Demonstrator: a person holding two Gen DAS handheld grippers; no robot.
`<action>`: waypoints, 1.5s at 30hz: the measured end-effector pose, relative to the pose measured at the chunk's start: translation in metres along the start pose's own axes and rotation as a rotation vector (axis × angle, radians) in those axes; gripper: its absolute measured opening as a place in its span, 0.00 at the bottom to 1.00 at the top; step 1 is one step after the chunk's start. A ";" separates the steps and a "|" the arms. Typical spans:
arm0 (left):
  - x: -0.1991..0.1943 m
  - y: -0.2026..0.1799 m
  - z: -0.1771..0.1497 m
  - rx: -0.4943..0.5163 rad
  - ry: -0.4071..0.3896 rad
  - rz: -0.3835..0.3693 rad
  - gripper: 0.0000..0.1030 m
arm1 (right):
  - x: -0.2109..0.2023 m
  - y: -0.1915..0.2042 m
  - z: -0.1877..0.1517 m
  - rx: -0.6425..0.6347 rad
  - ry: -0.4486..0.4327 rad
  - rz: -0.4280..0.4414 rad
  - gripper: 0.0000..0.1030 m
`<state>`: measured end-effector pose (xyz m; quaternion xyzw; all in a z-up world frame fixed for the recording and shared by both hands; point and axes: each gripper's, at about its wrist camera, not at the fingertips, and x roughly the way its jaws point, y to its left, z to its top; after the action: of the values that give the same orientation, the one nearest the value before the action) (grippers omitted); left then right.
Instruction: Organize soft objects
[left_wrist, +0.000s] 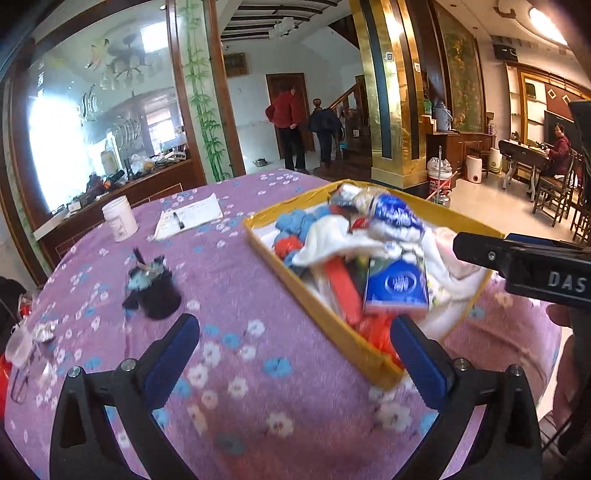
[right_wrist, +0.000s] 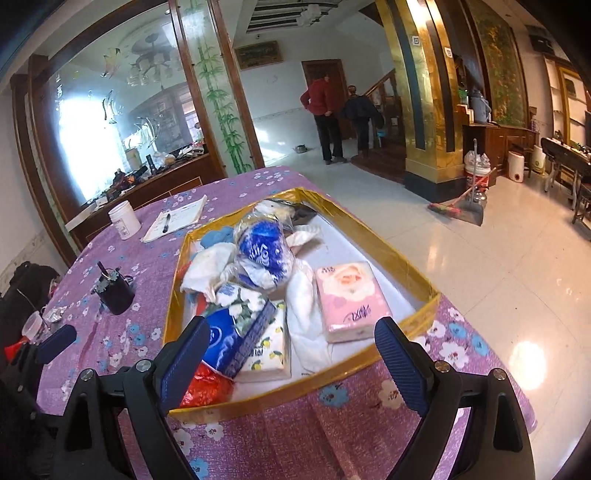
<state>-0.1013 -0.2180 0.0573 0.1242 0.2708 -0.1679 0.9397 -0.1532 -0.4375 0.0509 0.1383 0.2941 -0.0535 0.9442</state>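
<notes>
Both claws spread wide and empty over the worktop, tray of soft goods ahead.

Right claw (right_wrist: 291, 354) hangs at the near edge of the yellow-rimmed shallow cardboard tray (right_wrist: 384, 251), which lies straight ahead of it; the pink plastic-wrapped tissue pack (right_wrist: 351, 301) sits just ahead between its fingers, slightly right of centre, long axis running roughly away from the claw. Left claw (left_wrist: 295, 354) is over the purple floral cloth of the worktop (left_wrist: 240, 295), with the tray (left_wrist: 332, 325) ahead and to its right, so the right claw is the nearer one to the heap. Blue-and-white tissue pack (right_wrist: 236, 332), white soft cloth (right_wrist: 306, 306) and blue-printed clear bag (right_wrist: 264, 254) lie piled in the tray. Dark pen cup (right_wrist: 114, 291) stands well apart, left.
</notes>
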 end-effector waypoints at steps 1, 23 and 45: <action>-0.001 0.002 -0.003 -0.008 -0.004 -0.007 1.00 | -0.001 0.002 -0.005 -0.004 -0.012 -0.009 0.90; -0.010 0.011 0.002 0.028 -0.055 0.127 1.00 | 0.005 0.013 -0.024 -0.062 -0.118 -0.072 0.93; -0.009 -0.007 0.003 0.100 -0.043 0.102 1.00 | 0.014 0.004 -0.024 -0.021 -0.095 -0.076 0.93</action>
<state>-0.1101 -0.2232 0.0640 0.1812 0.2349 -0.1356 0.9453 -0.1541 -0.4272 0.0253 0.1144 0.2546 -0.0925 0.9558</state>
